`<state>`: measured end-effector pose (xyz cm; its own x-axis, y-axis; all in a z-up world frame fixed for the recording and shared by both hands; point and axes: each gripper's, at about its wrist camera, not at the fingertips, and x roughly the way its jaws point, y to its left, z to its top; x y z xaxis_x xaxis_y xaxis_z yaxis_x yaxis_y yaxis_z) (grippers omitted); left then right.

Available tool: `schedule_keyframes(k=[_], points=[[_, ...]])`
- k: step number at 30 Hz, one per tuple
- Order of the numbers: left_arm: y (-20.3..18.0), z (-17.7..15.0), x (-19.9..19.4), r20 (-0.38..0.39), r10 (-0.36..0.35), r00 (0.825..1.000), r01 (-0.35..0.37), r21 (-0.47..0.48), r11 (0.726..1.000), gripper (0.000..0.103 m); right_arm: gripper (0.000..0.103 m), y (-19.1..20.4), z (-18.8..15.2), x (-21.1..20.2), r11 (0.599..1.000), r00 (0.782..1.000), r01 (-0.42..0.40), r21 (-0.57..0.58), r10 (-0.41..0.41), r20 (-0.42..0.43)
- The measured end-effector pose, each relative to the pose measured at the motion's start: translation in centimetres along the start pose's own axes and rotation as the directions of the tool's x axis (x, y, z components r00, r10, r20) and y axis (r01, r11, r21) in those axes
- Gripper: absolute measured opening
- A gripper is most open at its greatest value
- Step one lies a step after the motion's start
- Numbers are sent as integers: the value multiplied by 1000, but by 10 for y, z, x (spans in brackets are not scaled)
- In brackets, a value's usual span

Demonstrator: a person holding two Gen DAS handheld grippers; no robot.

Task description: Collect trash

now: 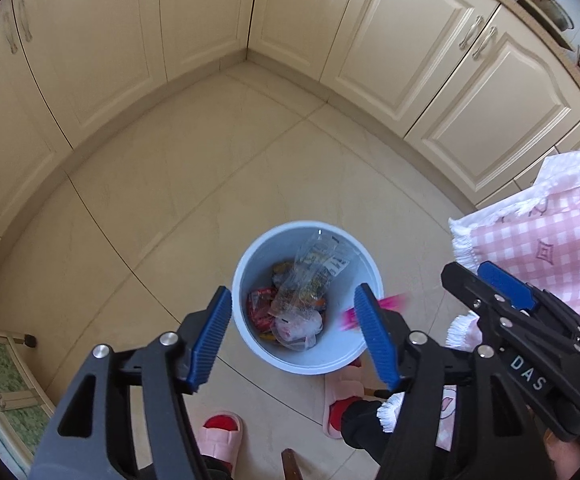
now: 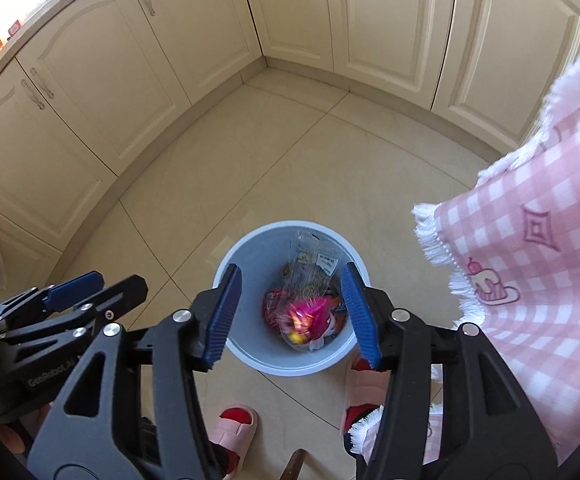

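A pale blue bin stands on the tiled floor and holds several wrappers, with a clear plastic bag on top. A blurred pink wrapper is in the air over the bin's mouth, between my right gripper's pads; it shows as a pink streak in the left wrist view. My left gripper is open and empty above the bin. My right gripper is open above the bin, just right of the left one.
A pink checked tablecloth with white fringe hangs at the right, close to the bin. Cream cabinets line the corner behind. The person's pink slippers stand below the bin.
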<state>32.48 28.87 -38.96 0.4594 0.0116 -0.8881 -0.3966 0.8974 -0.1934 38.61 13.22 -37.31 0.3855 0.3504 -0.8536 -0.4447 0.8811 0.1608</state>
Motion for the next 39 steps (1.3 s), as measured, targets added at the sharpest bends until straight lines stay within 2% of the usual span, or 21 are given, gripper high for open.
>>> schedule_keyframes(k=[5, 8, 10, 14, 18, 22, 24, 28, 30, 32, 39], points=[[-12, -2, -52, 102, 2, 995, -5, 31, 1000, 67, 52, 5, 6, -44, 1000, 996, 14, -20, -13, 83], [-22, -6, -89, 174, 13, 985, -23, 55, 998, 68, 55, 11, 5, -85, 997, 985, 62, -50, -53, 167], [-30, -11, -120, 236, 9, 972, -27, 70, 997, 70, 60, 16, 2, -118, 994, 971, 84, -66, -67, 229], [-47, -25, -176, 344, 18, 939, -55, 100, 993, 78, 64, 23, -13, -182, 987, 935, 131, -91, -93, 341], [-68, -46, -229, 427, 13, 904, -74, 127, 989, 81, 70, 20, -32, -248, 986, 893, 151, -76, -103, 439], [-89, -64, -269, 461, 14, 888, -95, 153, 984, 82, 76, 10, -57, -316, 982, 836, 183, -51, -128, 533], [-99, -76, -291, 484, -5, 875, -90, 172, 981, 82, 79, 4, -69, -340, 981, 817, 188, -38, -134, 561], [-125, -104, -337, 551, -68, 831, -70, 225, 972, 83, 83, -12, -97, -396, 974, 762, 226, 8, -182, 621], [-138, -119, -363, 598, -91, 796, -74, 246, 966, 91, 85, -20, -111, -421, 970, 736, 239, 36, -205, 645], [-145, -131, -384, 634, -109, 765, -74, 255, 964, 91, 87, -24, -124, -442, 967, 714, 251, 49, -219, 665], [-169, -162, -440, 708, -169, 685, -62, 288, 956, 94, 90, -34, -161, -494, 958, 645, 277, 74, -242, 725]])
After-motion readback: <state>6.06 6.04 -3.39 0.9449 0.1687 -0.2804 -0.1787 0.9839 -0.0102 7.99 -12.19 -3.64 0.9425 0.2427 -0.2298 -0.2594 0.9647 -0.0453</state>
